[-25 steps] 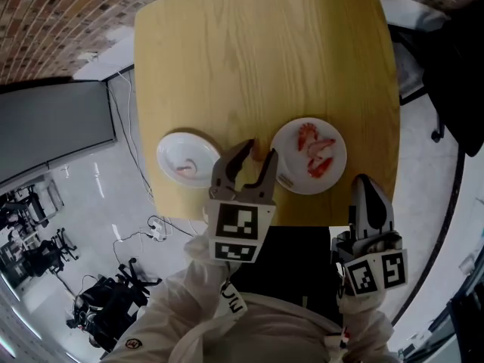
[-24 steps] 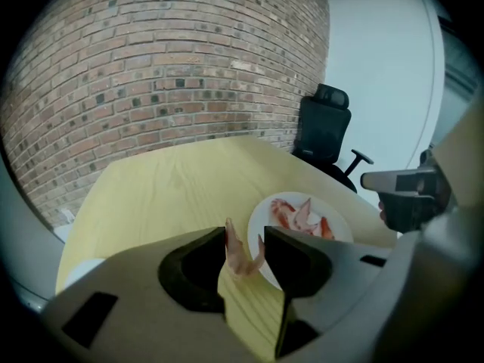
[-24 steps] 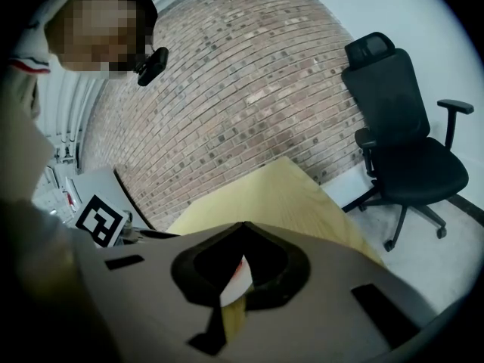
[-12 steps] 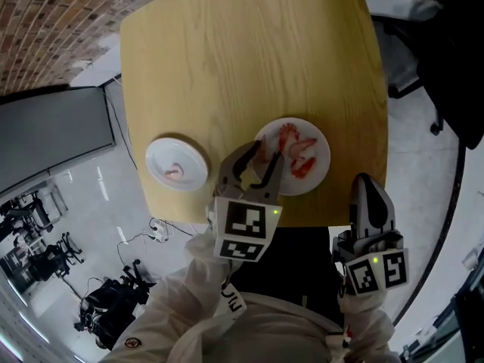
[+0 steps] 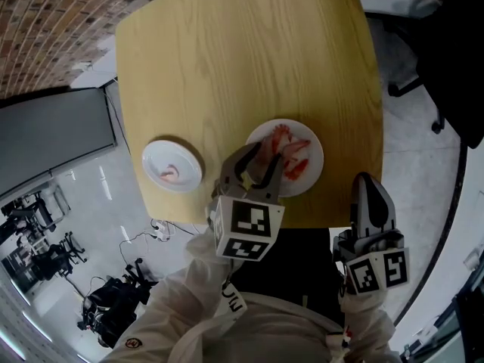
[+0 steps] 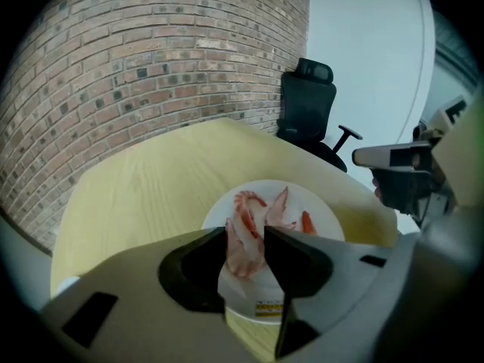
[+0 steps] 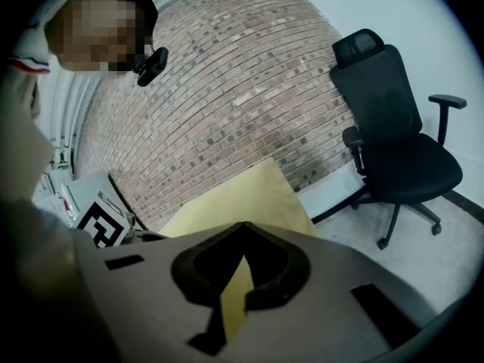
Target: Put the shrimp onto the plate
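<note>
Left gripper [image 6: 246, 237] pinches one shrimp [image 6: 242, 249] across its mid-body, over the plate [image 6: 325, 221] beside the other shrimps [image 6: 286, 209]. Right gripper [image 7: 240, 225] idle off the table edge, jaws together, empty. I judge the shrimp light, soft and slick: a gentle hold on the thick middle suits it, since the tail would slip.

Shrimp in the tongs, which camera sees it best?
The left gripper view: the shrimp hangs big between the left tongs, over the plate. The head view shows it tiny, half hidden by the tongs. The right gripper view misses it.
</note>
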`<state>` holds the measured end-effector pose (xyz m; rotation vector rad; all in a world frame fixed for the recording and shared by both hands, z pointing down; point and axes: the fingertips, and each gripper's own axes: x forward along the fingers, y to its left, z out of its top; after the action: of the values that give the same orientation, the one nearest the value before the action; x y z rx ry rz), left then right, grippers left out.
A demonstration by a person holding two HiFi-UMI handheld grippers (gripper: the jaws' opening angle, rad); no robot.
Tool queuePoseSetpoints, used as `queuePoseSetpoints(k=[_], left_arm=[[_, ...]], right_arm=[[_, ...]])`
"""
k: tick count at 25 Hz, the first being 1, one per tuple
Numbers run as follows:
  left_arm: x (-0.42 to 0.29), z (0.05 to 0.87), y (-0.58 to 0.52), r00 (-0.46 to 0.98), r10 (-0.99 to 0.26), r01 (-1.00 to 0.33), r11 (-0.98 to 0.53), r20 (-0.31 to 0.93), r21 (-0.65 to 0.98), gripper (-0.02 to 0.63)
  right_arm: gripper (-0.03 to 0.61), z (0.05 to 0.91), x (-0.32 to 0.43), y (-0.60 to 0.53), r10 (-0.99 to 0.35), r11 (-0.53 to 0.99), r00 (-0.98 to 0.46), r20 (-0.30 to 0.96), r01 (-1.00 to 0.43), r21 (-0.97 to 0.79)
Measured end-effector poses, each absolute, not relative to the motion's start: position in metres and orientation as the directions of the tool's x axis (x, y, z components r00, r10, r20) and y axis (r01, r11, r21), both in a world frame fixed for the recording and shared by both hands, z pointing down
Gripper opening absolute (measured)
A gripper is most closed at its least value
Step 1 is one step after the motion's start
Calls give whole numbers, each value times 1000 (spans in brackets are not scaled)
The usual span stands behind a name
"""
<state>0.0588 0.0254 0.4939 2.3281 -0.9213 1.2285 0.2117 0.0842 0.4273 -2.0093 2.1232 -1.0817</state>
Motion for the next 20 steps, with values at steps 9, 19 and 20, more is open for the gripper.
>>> queuePoseSetpoints(k=[9, 19, 20], left_arm=[[66, 494, 23, 390, -394, -683, -730, 832, -26, 164], [68, 494, 26, 389, -388, -684, -729, 836, -20, 166], [68, 494, 26, 391, -388, -684, -729, 835, -18, 166]], right_arm=[[25, 430, 220, 82, -887, -68, -176, 426, -864, -499], [25, 431, 221, 82, -887, -64, -182, 425, -862, -503], [25, 430, 221, 82, -887, -63, -183, 424, -862, -503]])
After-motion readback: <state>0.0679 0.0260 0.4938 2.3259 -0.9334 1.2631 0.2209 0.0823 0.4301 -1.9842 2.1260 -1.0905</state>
